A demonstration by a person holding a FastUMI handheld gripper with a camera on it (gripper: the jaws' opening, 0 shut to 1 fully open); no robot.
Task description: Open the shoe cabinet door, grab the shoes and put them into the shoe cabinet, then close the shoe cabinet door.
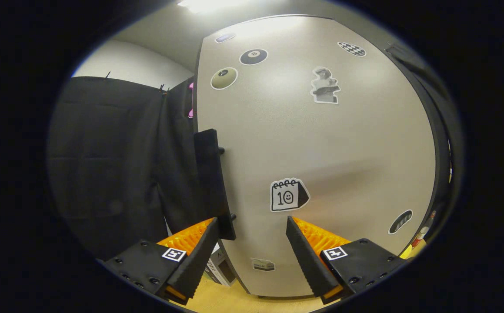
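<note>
The shoe cabinet door (321, 148) is a beige panel with several stickers, and it stands close in front of me. A black vertical bar handle (210, 174) sits on two pegs along the door's left edge. My gripper (252, 221) is open and low against the door, with nothing between its fingers. The left fingertip (210, 230) is right at the handle's lower end, which lies just inside the gap. The right finger (306, 256) is below a calendar sticker (287, 194). I cannot tell whether the door is ajar.
Black booth cloth (112, 165) hangs left of the door, beyond the handle. Wooden floor (234, 302) shows under the door, with a small box (221, 269) on it behind the left finger. A dark cabinet edge (438, 130) and small items (421, 234) lie at the door's right.
</note>
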